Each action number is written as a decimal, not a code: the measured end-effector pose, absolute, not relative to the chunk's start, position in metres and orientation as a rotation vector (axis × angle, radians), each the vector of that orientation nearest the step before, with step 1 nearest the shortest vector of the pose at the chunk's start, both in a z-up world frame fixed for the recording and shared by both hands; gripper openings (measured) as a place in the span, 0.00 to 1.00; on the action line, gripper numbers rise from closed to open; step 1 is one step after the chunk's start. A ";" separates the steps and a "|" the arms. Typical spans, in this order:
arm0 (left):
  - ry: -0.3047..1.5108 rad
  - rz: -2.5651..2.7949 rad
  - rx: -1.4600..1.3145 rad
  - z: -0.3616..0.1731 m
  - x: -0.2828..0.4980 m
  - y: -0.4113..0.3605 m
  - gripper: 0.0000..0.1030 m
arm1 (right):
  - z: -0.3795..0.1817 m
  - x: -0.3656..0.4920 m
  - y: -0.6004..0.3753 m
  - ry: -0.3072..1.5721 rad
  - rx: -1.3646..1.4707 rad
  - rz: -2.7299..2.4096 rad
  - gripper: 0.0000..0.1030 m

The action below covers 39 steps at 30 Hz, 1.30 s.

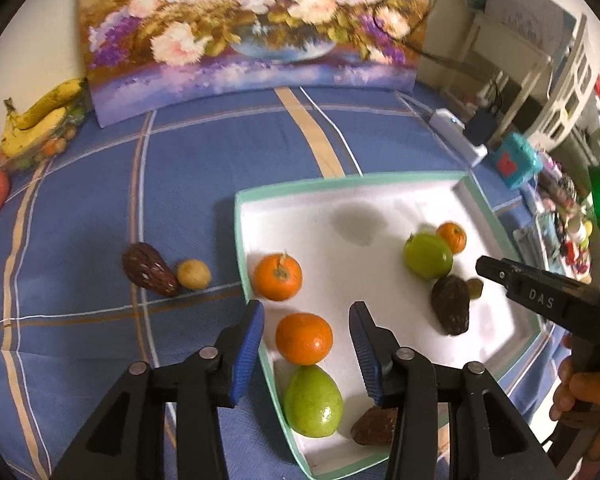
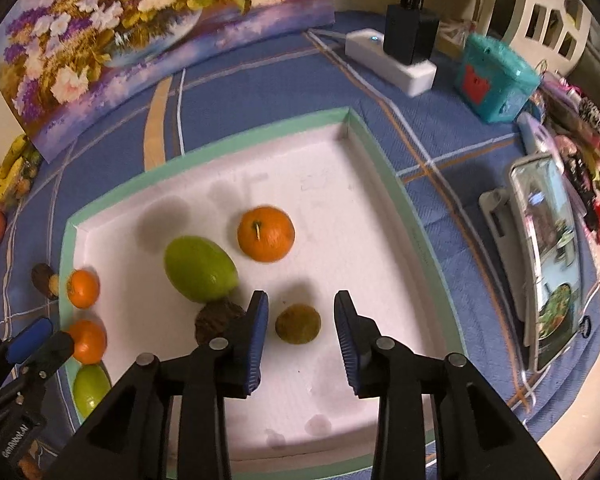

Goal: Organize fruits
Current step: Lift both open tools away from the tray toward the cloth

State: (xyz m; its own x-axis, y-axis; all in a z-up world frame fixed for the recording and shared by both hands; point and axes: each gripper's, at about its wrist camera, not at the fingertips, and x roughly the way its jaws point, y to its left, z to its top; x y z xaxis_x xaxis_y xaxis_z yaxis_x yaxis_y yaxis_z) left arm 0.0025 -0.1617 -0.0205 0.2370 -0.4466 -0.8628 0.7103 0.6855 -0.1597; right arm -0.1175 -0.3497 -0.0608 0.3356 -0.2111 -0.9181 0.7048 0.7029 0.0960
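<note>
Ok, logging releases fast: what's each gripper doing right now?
Left gripper: open, an orange between its pads but not pressed.
Right gripper: open, a small brownish-green fruit lying loose between its pads.

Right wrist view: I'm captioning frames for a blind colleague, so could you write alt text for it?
The right gripper hangs open over a small brownish fruit lying in a white tray on a blue checked cloth. Behind it lie an orange and a green fruit; the left gripper shows at the tray's left edge.
</note>
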 end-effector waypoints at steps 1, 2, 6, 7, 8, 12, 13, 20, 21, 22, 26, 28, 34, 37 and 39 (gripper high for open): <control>1.066 -0.802 0.279 -0.018 0.005 -0.159 0.47 | -0.055 -0.118 -0.349 1.058 0.530 -0.638 0.34; 1.070 -0.793 0.269 -0.016 0.007 -0.156 0.47 | -0.051 -0.119 -0.347 1.046 0.522 -0.639 0.34; 1.095 -0.718 0.224 -0.012 0.020 -0.140 0.47 | -0.034 -0.119 -0.341 1.006 0.491 -0.624 0.34; 1.104 -0.691 0.213 -0.011 0.024 -0.135 0.47 | -0.032 -0.116 -0.339 1.000 0.487 -0.617 0.34; 1.114 -0.664 0.198 -0.011 0.029 -0.128 0.47 | -0.030 -0.117 -0.338 0.994 0.484 -0.611 0.34; 1.136 -0.581 0.135 -0.011 0.044 -0.103 0.47 | -0.022 -0.115 -0.327 0.977 0.468 -0.586 0.34; 1.137 -0.554 0.121 -0.010 0.048 -0.096 0.47 | -0.020 -0.113 -0.323 0.973 0.460 -0.576 0.34; 1.127 -0.440 0.036 -0.003 0.072 -0.050 0.47 | -0.014 -0.101 -0.302 0.961 0.445 -0.494 0.34; 1.124 -0.422 0.022 -0.001 0.075 -0.043 0.47 | -0.013 -0.099 -0.298 0.962 0.441 -0.483 0.34; 1.122 -0.411 0.014 -0.001 0.077 -0.038 0.47 | -0.013 -0.097 -0.295 0.963 0.437 -0.476 0.34; 1.114 -0.357 0.011 -0.002 0.081 -0.020 0.48 | -0.011 -0.091 -0.284 0.967 0.412 -0.449 0.34; 1.111 -0.341 0.011 -0.002 0.082 -0.017 0.49 | -0.010 -0.089 -0.278 0.969 0.401 -0.439 0.34; 1.117 -0.331 0.005 -0.005 0.084 -0.013 0.56 | -0.010 -0.082 -0.266 0.976 0.380 -0.415 0.34; 1.121 -0.331 0.011 -0.006 0.085 -0.015 0.59 | -0.011 -0.079 -0.261 0.982 0.372 -0.407 0.34; 1.124 -0.325 0.020 -0.007 0.084 -0.015 0.64 | -0.012 -0.078 -0.259 0.988 0.367 -0.405 0.35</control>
State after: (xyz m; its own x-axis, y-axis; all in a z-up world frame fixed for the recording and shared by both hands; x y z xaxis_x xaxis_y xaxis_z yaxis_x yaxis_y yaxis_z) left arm 0.0842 -0.0155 -0.0066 0.3899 -0.2455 -0.8876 0.2655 0.9529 -0.1469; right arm -0.0776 -0.2586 -0.0120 0.4881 -0.1618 -0.8577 0.4874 0.8657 0.1141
